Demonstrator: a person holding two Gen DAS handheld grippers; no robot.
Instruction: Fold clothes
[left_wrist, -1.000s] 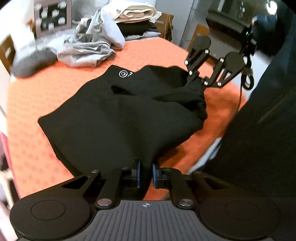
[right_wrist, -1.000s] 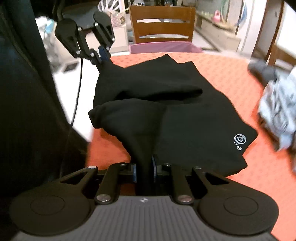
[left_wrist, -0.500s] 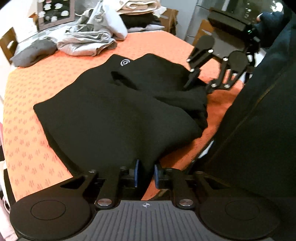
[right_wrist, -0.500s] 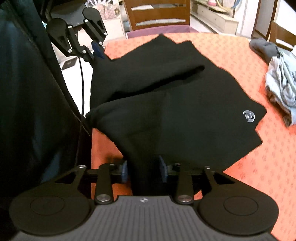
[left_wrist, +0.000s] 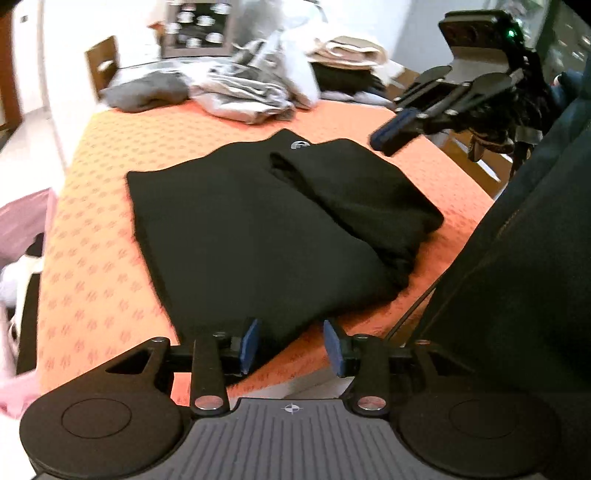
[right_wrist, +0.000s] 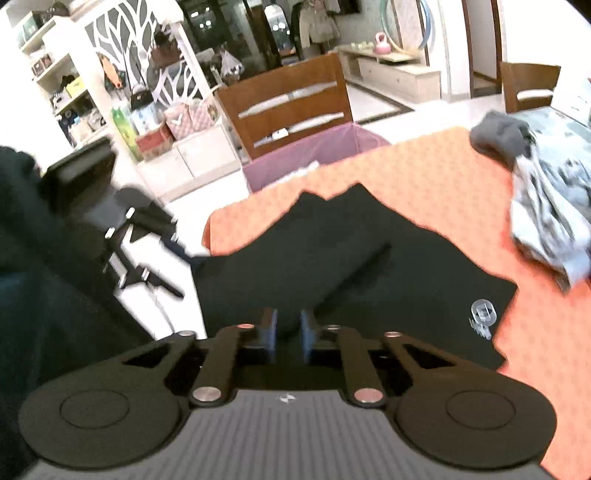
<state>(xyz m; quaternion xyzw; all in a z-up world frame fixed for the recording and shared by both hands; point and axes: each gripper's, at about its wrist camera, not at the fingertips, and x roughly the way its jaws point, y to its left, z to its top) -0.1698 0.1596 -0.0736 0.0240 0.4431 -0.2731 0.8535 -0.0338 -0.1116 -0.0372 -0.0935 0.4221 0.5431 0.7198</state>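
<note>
A black garment (left_wrist: 258, 229) with a small white logo (left_wrist: 300, 145) lies folded on the orange tablecloth (left_wrist: 92, 221). Its near edge reaches between the blue pads (left_wrist: 249, 345) of my left gripper (left_wrist: 291, 345). The left jaws are opening and do not press the cloth. My right gripper (left_wrist: 391, 138) hangs in the air above the garment's far right corner. Its jaws are closing with nothing between them. The right wrist view shows that gripper (right_wrist: 289, 334) over the garment (right_wrist: 369, 280), and the left gripper (right_wrist: 181, 266) blurred at the table's left edge.
Loose grey and white clothes (left_wrist: 243, 96), a dark grey item (left_wrist: 147, 92) and a folded stack (left_wrist: 347, 51) crowd the table's far end. A pink bin (right_wrist: 306, 158) and a wooden chair (right_wrist: 291, 107) stand beyond the table. A person's dark clothing (left_wrist: 517, 258) fills the right side.
Both grippers let go of the black garment, which now lies flat and folded. The right gripper opened, lifted off and closed again without it. The left jaws spread apart at the near edge.
</note>
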